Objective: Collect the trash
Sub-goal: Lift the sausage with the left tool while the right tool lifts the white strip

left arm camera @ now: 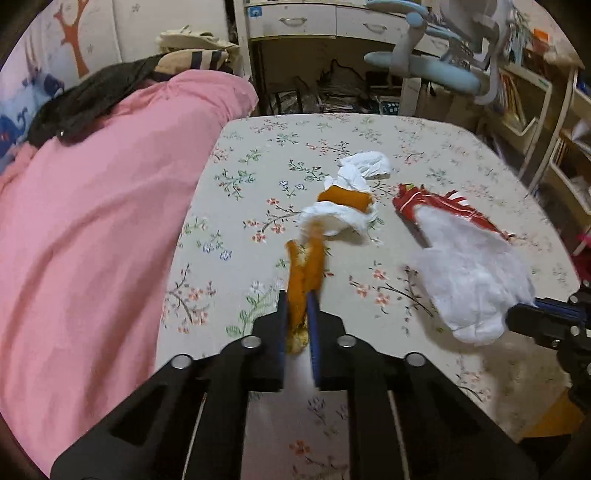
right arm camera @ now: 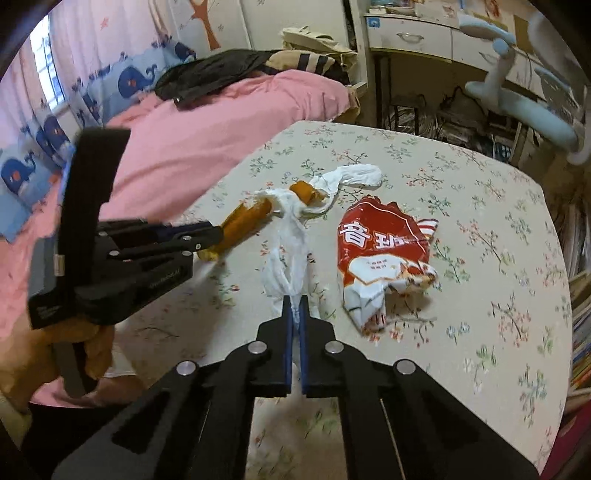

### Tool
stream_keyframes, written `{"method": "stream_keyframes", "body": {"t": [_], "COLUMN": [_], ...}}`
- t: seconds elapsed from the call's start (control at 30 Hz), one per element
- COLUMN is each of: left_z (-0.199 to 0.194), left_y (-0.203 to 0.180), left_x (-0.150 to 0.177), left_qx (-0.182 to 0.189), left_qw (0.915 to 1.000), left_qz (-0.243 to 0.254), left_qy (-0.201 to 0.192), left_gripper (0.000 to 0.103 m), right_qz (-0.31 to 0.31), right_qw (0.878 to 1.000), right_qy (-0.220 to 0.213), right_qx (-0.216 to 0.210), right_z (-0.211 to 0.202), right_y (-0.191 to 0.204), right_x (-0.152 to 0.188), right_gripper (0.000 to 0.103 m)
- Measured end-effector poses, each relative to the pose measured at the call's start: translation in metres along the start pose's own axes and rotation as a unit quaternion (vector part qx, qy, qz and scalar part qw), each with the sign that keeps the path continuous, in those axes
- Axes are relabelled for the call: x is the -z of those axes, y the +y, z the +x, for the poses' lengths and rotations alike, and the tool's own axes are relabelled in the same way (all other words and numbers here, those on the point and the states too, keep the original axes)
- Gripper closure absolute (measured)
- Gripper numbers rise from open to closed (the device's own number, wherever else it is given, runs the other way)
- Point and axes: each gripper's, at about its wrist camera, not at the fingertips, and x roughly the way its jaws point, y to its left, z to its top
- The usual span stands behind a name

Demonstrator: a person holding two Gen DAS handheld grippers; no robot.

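My left gripper [left arm camera: 297, 295] is shut on a long orange peel [left arm camera: 304, 266], just above the floral tablecloth [left arm camera: 258, 184]. In the right wrist view the left gripper [right arm camera: 218, 234] comes in from the left with the orange peel [right arm camera: 245, 219] in its jaws. My right gripper [right arm camera: 295, 301] is shut on a strand of white tissue [right arm camera: 288, 254] that runs back to a tangle around a second orange piece [right arm camera: 304, 190]. A crumpled red snack wrapper [right arm camera: 380, 240] lies to the right. In the left wrist view the right gripper [left arm camera: 517, 314] touches a blurred white mass [left arm camera: 476, 273] in front of the wrapper [left arm camera: 410, 201].
A bed with pink bedding [left arm camera: 92, 221] and dark clothes borders the table on the left. Behind the table stand a desk with drawers [left arm camera: 295, 22] and a blue-grey chair [left arm camera: 424, 62]. Shelves [left arm camera: 554, 129] line the right side. A hand [right arm camera: 92, 343] holds the left gripper.
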Motion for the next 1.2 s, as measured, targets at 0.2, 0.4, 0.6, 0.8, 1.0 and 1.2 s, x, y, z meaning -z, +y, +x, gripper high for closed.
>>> {"method": "stream_keyframes", "body": {"t": [0.2, 0.4, 0.6, 0.8, 1.0, 1.2], "left_z": [-0.027, -0.057, -0.064, -0.037, -0.041, -0.031], "left_y": [0.002, 0.008, 0.001, -0.007, -0.003, -0.023], "left_x": [0.010, 0.019, 0.032, 0.044, 0.040, 0.032], "left_qx": [0.035, 0.078, 0.076, 0.052, 0.065, 0.090], "left_qw": [0.9991, 0.9940, 0.9938, 0.9954, 0.9945, 0.9933], "left_qz": [-0.022, -0.072, -0.081, -0.058, -0.074, -0.063], "left_qy": [-0.008, -0.026, -0.009, 0.056, 0.035, 0.039], "left_gripper": [0.099, 0.100, 0.100, 0.090, 0.057, 0.050], "right_qz": [0.053, 0.118, 0.130, 0.134, 0.133, 0.135], "right_qw": [0.998, 0.990, 0.988, 0.989, 0.990, 0.990], "right_qy": [-0.024, -0.056, -0.057, -0.046, -0.036, -0.032], "right_qx": [-0.028, -0.053, -0.054, -0.047, -0.043, -0.042], "right_z": [-0.041, -0.072, -0.080, -0.076, -0.072, -0.069], "right_y": [-0.018, -0.037, -0.037, -0.039, -0.039, -0.042], "right_x": [0.014, 0.024, 0.033, 0.038, 0.039, 0.040], "right_gripper": [0.099, 0.099, 0.099, 0.099, 0.099, 0.099]}}
